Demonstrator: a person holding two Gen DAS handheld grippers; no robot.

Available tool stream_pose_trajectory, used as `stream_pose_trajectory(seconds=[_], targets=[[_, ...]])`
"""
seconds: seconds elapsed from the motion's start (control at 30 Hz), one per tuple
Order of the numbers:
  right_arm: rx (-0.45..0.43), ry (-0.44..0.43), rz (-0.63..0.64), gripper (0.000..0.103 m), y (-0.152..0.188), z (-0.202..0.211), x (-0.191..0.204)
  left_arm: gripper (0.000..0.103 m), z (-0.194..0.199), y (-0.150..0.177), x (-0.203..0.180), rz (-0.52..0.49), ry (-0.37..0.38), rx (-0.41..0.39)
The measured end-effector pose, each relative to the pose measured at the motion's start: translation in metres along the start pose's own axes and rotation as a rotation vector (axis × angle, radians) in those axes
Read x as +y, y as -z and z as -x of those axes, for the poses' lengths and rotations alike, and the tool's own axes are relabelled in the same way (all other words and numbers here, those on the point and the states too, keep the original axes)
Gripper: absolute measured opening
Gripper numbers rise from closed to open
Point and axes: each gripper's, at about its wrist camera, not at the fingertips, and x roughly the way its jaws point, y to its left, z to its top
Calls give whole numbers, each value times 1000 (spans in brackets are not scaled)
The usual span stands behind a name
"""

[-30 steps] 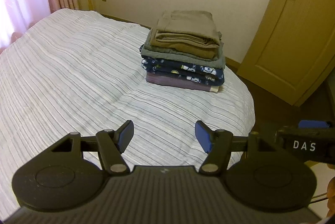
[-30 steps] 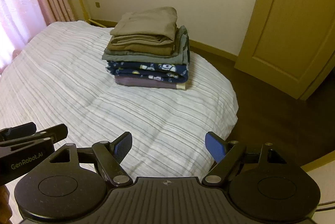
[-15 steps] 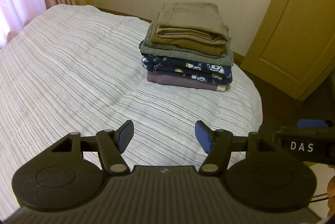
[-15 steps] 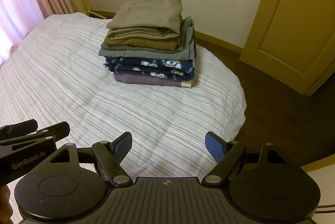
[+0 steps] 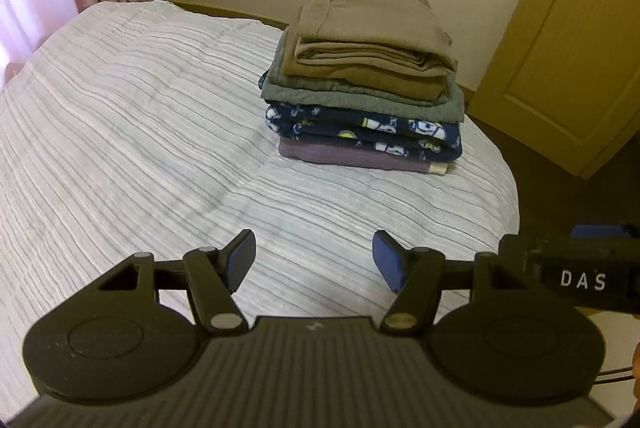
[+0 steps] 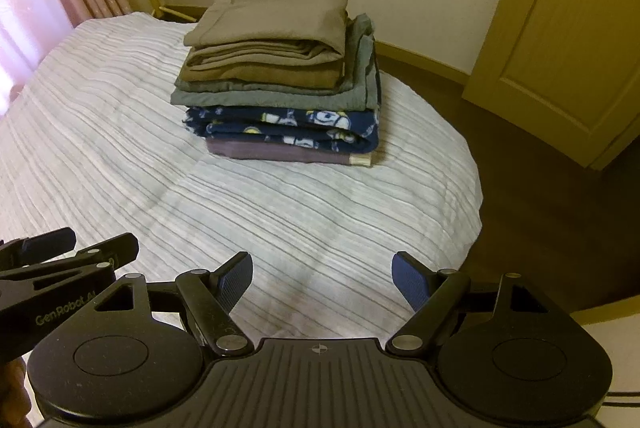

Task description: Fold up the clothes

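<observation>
Both grippers have closed in on the stack of folded clothes (image 5: 362, 79) since a second ago; it sits near the bed's (image 5: 120, 131) far right corner, dead ahead; left gripper (image 5: 314, 260) and right gripper (image 6: 322, 282) both spread wide, empty, about equally near.
</observation>
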Motion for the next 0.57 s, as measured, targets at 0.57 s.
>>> stream_pose_trajectory(seconds=[0.57], targets=[[-5,8,-17,80,-29,-21,-6,61,-16,-32,-7,-9,-7,-64]])
